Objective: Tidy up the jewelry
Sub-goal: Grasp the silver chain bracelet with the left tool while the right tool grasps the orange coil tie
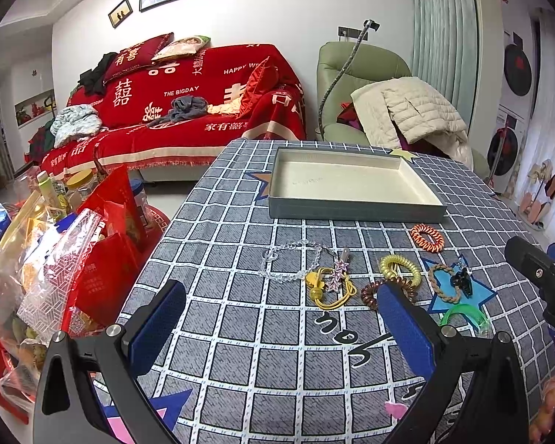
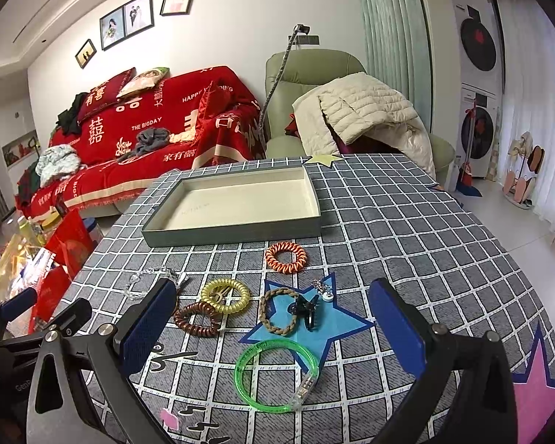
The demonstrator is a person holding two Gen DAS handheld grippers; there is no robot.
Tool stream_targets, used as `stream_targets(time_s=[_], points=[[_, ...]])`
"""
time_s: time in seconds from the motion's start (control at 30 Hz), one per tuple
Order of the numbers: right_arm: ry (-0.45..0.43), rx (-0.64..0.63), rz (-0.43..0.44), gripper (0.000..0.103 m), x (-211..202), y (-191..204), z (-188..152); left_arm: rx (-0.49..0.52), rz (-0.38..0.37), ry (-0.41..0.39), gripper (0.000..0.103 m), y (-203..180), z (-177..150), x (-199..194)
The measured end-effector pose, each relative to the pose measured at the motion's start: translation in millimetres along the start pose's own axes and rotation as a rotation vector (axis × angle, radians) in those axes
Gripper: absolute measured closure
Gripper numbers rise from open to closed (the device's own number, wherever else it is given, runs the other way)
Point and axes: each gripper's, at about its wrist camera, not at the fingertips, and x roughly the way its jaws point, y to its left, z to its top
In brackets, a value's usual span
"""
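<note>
A shallow grey tray (image 1: 351, 210) (image 2: 233, 235) with a cream, empty inside lies at the far side of the checked tablecloth. In front of it are spread an orange coil tie (image 1: 427, 237) (image 2: 286, 257), a yellow coil (image 1: 399, 268) (image 2: 225, 295), a brown coil (image 1: 368, 294) (image 2: 198, 319), a braided band (image 1: 440, 285) (image 2: 277, 314), a black claw clip (image 1: 462, 281) (image 2: 307, 310), a green bangle (image 1: 462, 316) (image 2: 273, 373), a clear bead bracelet (image 1: 292, 263) (image 2: 144, 281) and a yellow cord with a star clip (image 1: 331, 288). My left gripper (image 1: 281, 318) and right gripper (image 2: 273, 320) hover open and empty just short of them.
Bags of snacks and bottles (image 1: 55, 259) crowd the floor past the table's left edge. A red-covered sofa (image 1: 188, 111) and a green armchair with a white jacket (image 2: 351, 118) stand behind the table. Bare cloth lies to the right of the tray (image 2: 407, 222).
</note>
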Motion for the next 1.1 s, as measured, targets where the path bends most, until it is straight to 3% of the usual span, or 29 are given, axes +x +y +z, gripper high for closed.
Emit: stream_targets(time_s=[0.4, 0.57, 0.93, 1.1], points=[[0.076, 0.016, 0.003, 0.000, 19, -15, 3, 0.044, 0.014, 0.074, 0.000, 10, 11, 30], [0.167, 0.059, -0.012, 0.000, 41, -37, 12, 0.067, -0.030, 0.133, 0.000, 18, 26, 53], [0.358, 0.094, -0.006, 0.001, 113, -64, 34, 0.176, -0.048, 0.232, 0.000, 17, 47, 122], [0.417, 0.076, -0.002, 0.015, 146, -63, 37, 0.182, -0.057, 0.299, 0.000, 13, 44, 148]])
